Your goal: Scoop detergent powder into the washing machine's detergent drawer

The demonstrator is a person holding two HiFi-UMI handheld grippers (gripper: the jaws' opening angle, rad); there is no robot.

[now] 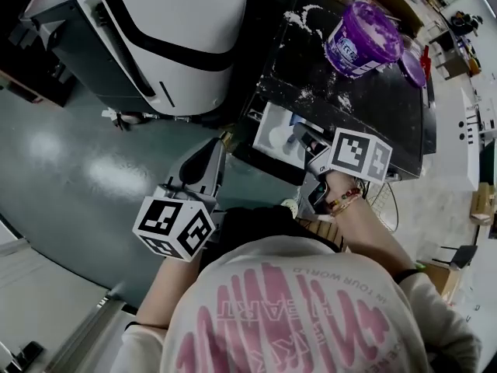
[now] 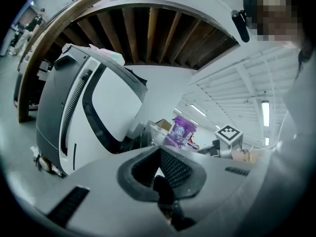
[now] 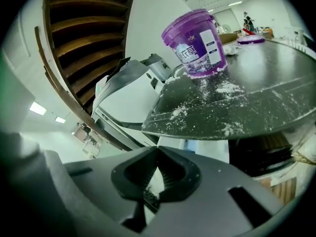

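The purple detergent tub [image 1: 361, 41] stands open on the dark top of the washing machine [image 1: 388, 107]. Its purple lid [image 1: 412, 67] lies just to the right of the tub, and spilled white powder [image 1: 303, 18] is scattered around the tub's foot and out to its left. In the head view the detergent drawer [image 1: 276, 134] is below and left of the tub, pulled out from the machine's front edge and showing a pale white inside. The right gripper [image 3: 158, 152] is held lower than the tub, beside the drawer. Its jaws are pressed together with nothing between them (a few grains of powder cling to the ribbed pads), and its marker cube [image 1: 359, 152] sits directly below the tub in the head view. The left gripper [image 2: 159, 152] is much farther from the tub, down and to the left over the grey floor [image 1: 70, 169]. Its jaws also meet at the tips and carry nothing. A second white and grey machine [image 1: 155, 37] stands well left of the tub.
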